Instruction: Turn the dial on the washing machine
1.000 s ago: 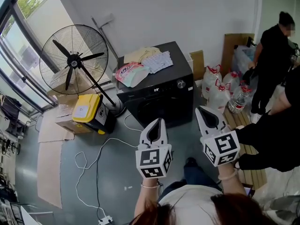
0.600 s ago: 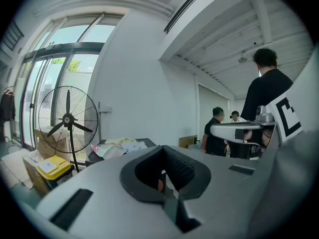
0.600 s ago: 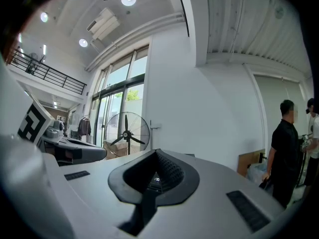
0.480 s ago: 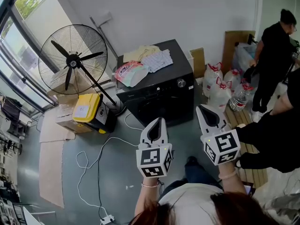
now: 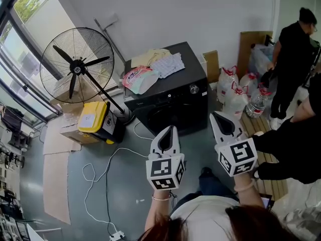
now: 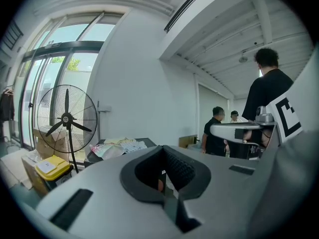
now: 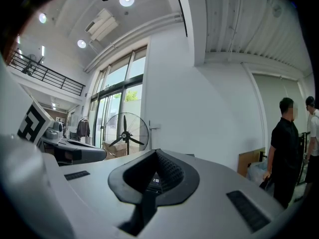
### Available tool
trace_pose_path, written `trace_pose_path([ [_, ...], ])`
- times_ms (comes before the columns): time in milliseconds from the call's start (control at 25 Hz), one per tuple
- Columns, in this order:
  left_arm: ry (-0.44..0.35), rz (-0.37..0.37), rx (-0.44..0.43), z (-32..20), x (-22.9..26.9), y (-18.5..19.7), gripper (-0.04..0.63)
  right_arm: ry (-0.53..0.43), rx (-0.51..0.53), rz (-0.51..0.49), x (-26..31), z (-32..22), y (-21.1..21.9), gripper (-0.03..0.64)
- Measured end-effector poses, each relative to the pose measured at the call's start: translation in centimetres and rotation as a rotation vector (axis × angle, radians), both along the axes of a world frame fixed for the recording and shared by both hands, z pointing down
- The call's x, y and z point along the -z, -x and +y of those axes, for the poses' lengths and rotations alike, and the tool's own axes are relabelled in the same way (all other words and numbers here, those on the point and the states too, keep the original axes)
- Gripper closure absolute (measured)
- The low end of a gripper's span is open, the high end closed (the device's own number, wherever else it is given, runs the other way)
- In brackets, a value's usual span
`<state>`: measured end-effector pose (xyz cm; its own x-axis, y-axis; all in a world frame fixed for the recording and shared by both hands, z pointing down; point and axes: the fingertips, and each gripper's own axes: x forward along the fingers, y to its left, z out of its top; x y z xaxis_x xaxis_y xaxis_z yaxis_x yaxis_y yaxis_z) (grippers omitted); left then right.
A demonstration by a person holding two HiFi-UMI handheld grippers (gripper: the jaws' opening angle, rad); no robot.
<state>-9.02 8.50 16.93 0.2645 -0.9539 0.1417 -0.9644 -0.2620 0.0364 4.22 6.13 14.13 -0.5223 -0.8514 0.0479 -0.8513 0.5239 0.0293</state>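
Nothing is changed since a second ago — the left gripper point(image 5: 171, 128) and right gripper point(image 5: 213, 116) are held shut and empty, well apart from the round silver dial point(image 5: 193, 89) on the black washing machine point(image 5: 165, 107)

The display point(image 7: 155, 180) on the front of the washing machine point(image 5: 173, 109) reads "2:30" in light digits. Print on the pink bag point(image 5: 140, 78) and the label on the yellow box point(image 5: 93, 117) are too small to read.
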Motion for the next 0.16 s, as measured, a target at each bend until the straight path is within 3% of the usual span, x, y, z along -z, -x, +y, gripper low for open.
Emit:
trace_pose_path([
  [160, 0.004, -0.002, -0.007, -0.2, -0.2, -0.15, 0.581, 0.001, -0.003, 0.0, -0.1, -0.22, 0.04, 0.591],
])
